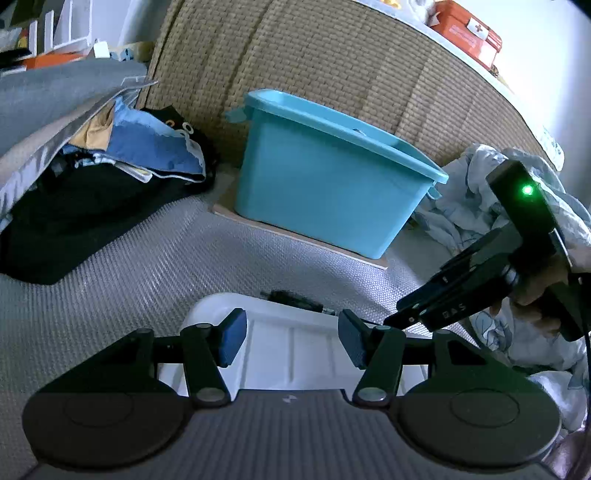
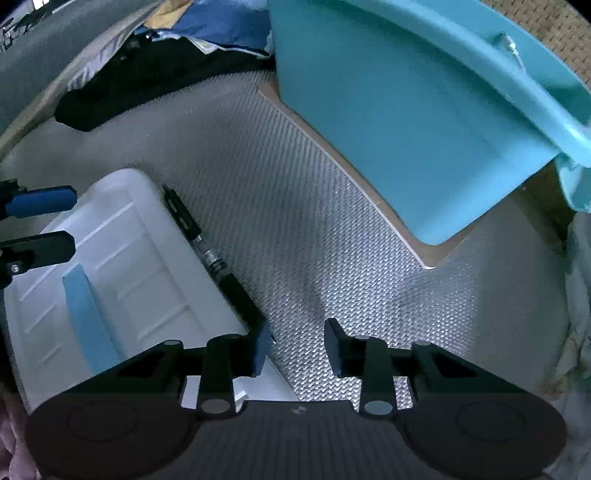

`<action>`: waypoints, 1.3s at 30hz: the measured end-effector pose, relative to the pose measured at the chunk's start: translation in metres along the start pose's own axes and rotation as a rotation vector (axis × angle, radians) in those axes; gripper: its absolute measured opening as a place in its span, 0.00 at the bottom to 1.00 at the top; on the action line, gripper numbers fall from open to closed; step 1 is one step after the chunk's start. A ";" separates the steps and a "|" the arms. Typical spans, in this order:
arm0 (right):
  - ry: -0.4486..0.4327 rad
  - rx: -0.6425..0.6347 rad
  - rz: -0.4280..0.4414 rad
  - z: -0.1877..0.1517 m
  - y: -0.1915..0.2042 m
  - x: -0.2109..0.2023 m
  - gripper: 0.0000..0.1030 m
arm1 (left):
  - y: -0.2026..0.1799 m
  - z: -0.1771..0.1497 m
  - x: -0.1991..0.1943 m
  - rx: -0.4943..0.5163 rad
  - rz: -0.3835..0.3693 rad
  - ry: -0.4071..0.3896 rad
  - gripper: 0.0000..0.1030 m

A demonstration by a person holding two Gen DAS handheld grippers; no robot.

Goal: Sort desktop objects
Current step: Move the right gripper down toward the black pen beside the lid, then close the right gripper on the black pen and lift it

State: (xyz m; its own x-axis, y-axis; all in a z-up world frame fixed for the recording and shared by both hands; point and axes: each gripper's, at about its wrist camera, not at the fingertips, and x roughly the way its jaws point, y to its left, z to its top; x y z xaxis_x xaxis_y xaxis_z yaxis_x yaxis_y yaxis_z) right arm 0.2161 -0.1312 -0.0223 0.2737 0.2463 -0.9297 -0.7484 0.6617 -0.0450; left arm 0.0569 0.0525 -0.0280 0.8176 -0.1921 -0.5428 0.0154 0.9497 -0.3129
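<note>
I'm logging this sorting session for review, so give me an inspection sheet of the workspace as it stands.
Surface: grey textured mat, with a thin board under the bin.
Job's things: teal bin upright on the board; white box lying flat; dark pen-like item along the box's edge.
Clutter: folded clothes pile at left; crumpled pale cloth at right.
Grippers: left gripper open over the white box; right gripper open beside the box, holding nothing.
Cables: one dark cable at the right gripper's handle.
Surroundings: woven headboard-like panel; orange first-aid case on top.
</note>
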 end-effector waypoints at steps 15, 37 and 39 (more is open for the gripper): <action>0.022 -0.085 0.033 0.003 0.012 0.003 0.35 | 0.006 0.001 0.001 -0.052 0.000 0.008 0.57; -0.012 -0.108 0.052 0.027 0.032 0.038 0.20 | 0.012 -0.001 0.004 -0.085 0.005 0.024 0.57; -0.018 -0.081 0.057 0.026 0.030 0.037 0.15 | 0.013 -0.001 0.006 -0.092 0.007 0.034 0.57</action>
State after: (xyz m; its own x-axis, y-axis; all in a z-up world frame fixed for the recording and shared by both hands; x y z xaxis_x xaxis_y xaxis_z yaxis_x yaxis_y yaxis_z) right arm 0.2194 -0.0834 -0.0490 0.2397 0.2945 -0.9251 -0.8092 0.5871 -0.0227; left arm 0.0614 0.0634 -0.0362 0.7975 -0.1953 -0.5708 -0.0447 0.9244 -0.3788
